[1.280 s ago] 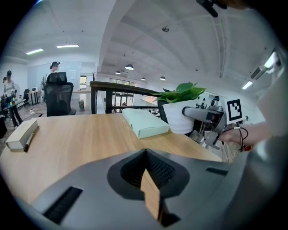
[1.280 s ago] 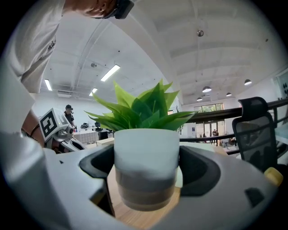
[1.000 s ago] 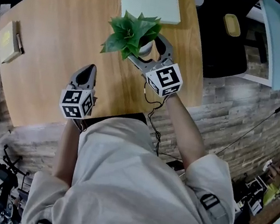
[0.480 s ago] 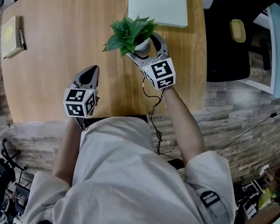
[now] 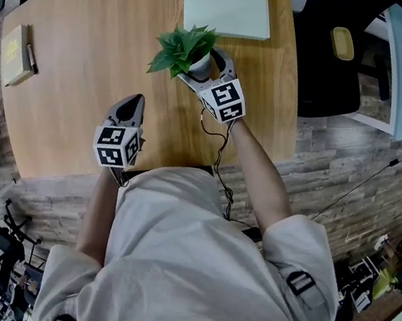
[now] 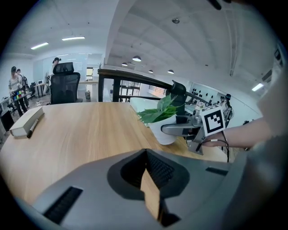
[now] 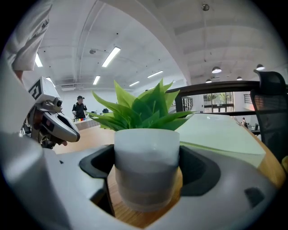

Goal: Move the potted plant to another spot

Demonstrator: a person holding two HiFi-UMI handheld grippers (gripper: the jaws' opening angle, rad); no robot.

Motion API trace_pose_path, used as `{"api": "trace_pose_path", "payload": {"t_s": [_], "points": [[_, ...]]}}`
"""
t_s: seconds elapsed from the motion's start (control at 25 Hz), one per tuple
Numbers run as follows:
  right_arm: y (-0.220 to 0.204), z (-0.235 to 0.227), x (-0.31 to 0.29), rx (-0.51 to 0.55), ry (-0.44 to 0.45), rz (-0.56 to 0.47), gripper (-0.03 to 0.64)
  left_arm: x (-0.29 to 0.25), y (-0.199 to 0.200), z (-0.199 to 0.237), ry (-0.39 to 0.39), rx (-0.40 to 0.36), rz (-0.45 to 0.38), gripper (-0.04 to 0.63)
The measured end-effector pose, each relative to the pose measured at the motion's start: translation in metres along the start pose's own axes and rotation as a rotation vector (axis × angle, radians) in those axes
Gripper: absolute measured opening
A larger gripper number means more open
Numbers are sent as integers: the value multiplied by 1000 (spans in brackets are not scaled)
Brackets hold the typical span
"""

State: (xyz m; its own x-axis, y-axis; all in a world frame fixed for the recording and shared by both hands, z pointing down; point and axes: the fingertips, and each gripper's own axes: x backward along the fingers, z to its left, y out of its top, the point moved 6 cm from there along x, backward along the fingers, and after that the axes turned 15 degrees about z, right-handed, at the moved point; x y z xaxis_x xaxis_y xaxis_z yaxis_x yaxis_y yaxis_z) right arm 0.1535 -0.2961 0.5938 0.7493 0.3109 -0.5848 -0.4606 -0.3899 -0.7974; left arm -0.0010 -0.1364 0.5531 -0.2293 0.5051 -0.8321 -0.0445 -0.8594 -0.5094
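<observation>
Pot [image 7: 146, 166] of potted plant [image 5: 182, 47] clamped in my right claw [image 5: 207, 65], far-middle of table [image 5: 88, 62], just near green folder [image 5: 226, 1]. Left claw [image 5: 129, 103] together, empty, at near edge. Risk, my guess: smooth pot slips or tips if swung fast; leaves snag folder.

Round wooden table [image 5: 90, 48], pale green pad [image 5: 226, 1], book [image 5: 11, 58] with pen [image 5: 29, 58], potted plant [image 5: 184, 49]

Head view: steeply down on table [image 5: 67, 97] | left gripper view: low, facing plant [image 6: 163, 117] | right gripper view: close on plant | all share plant
</observation>
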Motion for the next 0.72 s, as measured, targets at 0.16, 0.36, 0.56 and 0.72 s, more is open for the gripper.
{"api": "trace_pose_path", "payload": {"t_s": [0.16, 0.36, 0.56, 0.72], "points": [[-2, 0, -2, 4, 0, -4, 451, -3, 0, 2, -3, 0, 8, 12], [-4, 1, 2, 10, -5, -6, 453, -2, 1, 2, -8, -4, 6, 12], [-9, 2, 9, 29, -13, 5, 453, -4, -1, 0, -15, -8, 8, 12], [-11, 4, 13, 37, -27, 5, 453, -4, -3, 0, -24, -11, 10, 12]]}}
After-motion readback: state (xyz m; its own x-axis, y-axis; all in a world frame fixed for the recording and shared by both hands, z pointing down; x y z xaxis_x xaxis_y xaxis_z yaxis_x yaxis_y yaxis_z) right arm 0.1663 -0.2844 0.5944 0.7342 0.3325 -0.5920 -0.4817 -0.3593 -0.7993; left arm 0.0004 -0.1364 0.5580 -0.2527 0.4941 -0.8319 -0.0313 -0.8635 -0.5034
